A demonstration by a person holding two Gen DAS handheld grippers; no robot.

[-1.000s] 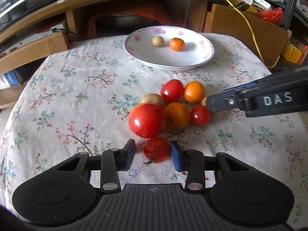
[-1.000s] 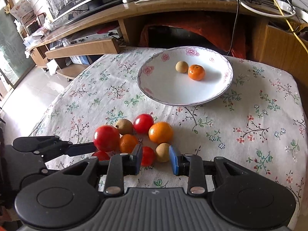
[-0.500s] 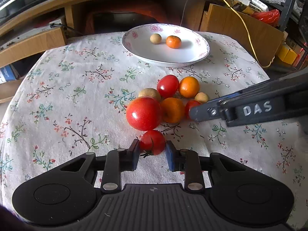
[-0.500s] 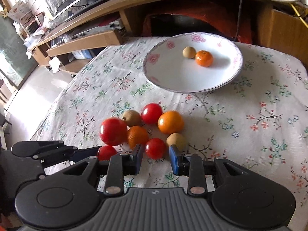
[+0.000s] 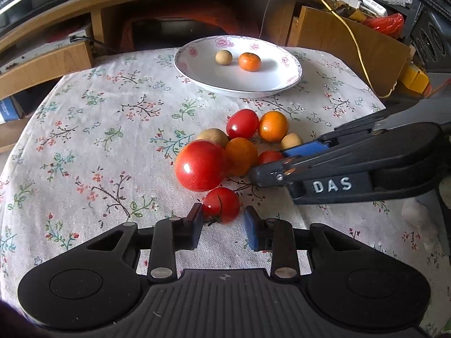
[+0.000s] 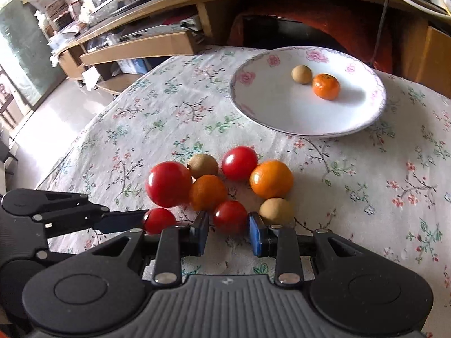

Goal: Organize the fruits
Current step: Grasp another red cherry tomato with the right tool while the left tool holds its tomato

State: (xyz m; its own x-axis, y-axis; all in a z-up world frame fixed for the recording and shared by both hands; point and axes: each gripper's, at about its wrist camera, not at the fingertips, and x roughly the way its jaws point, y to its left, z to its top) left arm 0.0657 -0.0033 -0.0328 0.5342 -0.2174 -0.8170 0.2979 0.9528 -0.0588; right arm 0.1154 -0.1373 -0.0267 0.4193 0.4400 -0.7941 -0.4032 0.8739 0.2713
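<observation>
Clearly, you were at the pick-up step on the floral-clothed desk (image 5: pixel 84 140), with the plate (image 5: pixel 239 81) at 12 o'clock from the loose fruit. Your left tool (image 5: pixel 224 219) had its jaws opening around the nearest small tomato (image 5: pixel 221 204), which sat on the cloth between them, unclamped. You would have done well to seat it deeper between the jaws before squeezing, and gently, since it looked soft. Your right tool (image 6: pixel 228 225), reaching in from 3 o'clock, had its jaws nearly closed, close against either side of a second small tomato (image 6: pixel 229 215); whether they pinched it I could not tell. Each lift needed to go straight up, to avoid nudging the neighbours.

Counted:
- one large tomato (image 5: pixel 200 165)
- three oranges (image 5: pixel 272 126), two on the desk and one on the plate
- three small tomatoes, all on the desk
- three little brown fruits (image 5: pixel 212 138), two on the desk and one on the plate
</observation>
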